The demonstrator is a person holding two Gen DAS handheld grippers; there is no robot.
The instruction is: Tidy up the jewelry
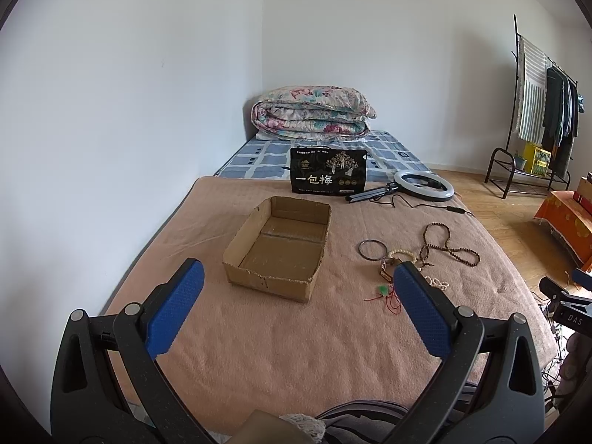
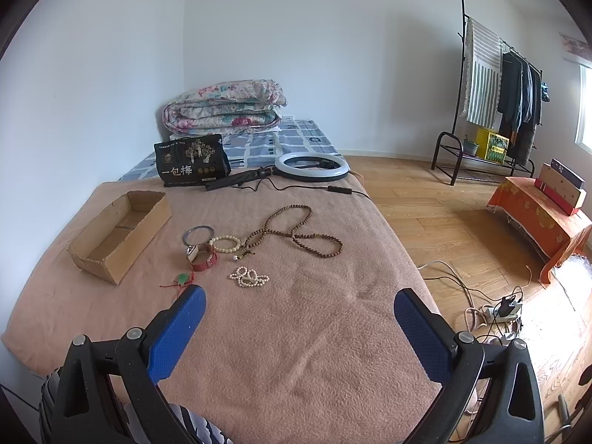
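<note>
Both tongs, left (image 1: 298,277) and right (image 2: 299,296), gape empty; black bag (image 1: 328,171) reads "一包梅".

black bag (image 1: 328,171) reads "一包梅"; black device (image 1: 569,319) at right edge reads "das"

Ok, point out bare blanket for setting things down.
Free: the near blanket between both open tools and the pearl bracelet; also the strip right of the wooden bead necklace. The cardboard box is empty. Crowded: bangle, watch, bracelets clustered.
</note>
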